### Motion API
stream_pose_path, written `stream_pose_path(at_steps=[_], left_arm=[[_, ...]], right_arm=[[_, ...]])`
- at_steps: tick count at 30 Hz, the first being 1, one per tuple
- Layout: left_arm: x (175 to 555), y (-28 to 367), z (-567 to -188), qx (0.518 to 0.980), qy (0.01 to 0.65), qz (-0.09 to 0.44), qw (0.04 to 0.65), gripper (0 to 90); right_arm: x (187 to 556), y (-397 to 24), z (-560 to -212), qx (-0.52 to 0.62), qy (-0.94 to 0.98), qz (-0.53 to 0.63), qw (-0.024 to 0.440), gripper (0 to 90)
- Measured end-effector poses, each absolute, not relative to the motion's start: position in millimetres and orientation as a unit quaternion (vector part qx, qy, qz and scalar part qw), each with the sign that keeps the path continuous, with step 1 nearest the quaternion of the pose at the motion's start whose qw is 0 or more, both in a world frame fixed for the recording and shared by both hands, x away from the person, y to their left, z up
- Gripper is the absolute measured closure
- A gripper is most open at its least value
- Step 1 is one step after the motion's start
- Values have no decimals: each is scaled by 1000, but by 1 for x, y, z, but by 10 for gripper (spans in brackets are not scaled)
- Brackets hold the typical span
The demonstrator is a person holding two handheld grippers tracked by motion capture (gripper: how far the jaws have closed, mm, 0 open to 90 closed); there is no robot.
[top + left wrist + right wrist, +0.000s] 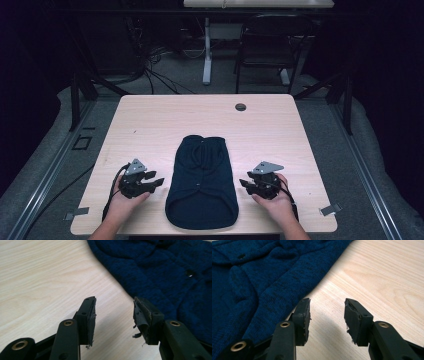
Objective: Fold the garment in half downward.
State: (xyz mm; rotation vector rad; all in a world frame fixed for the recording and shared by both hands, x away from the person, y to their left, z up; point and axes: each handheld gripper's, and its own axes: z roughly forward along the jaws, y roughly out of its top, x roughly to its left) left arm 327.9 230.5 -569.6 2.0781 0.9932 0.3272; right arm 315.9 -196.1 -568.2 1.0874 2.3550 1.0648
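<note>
Dark-blue knitted sweater [202, 182] lies flat and unfolded on my pale wooden worktop [150, 125]; my left fingers [88, 315] and right fingers [303, 315] flank it, open and empty, handling apparently not begun.

from my remote seat i look down on a pale wood-grain rectangular table [150, 125] with a small round dark grommet [240, 107] near its far edge. grey carpet floor [370, 165] surrounds it. beyond stands a black folding chair [265, 47], beside a white desk leg [206, 50] under a white desktop [257, 3]. black cables [150, 65] tangle on the floor. the room's edges are dark.
</note>
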Motion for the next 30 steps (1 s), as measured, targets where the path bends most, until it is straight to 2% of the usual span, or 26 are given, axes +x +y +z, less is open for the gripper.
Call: stream_pose_path(at_steps=[9,12,15,22,30], left_arm=[[335,226,-562,815,397,125,403,515],[338,224,-560,821,389,113,403,574],[341,221,-559,826,386,112,396,592],[352,212,-553,829,381,100,396,619],[377,189,-535,851,352,111,373,625]], right_arm=[[318,-198,-564,372,837,368,159,549],[321,-195,-558,362,845,359,159,568],[325,-191,-552,360,846,363,153,598],[334,-184,-543,349,856,352,148,617],[353,-169,-527,322,872,337,147,625]])
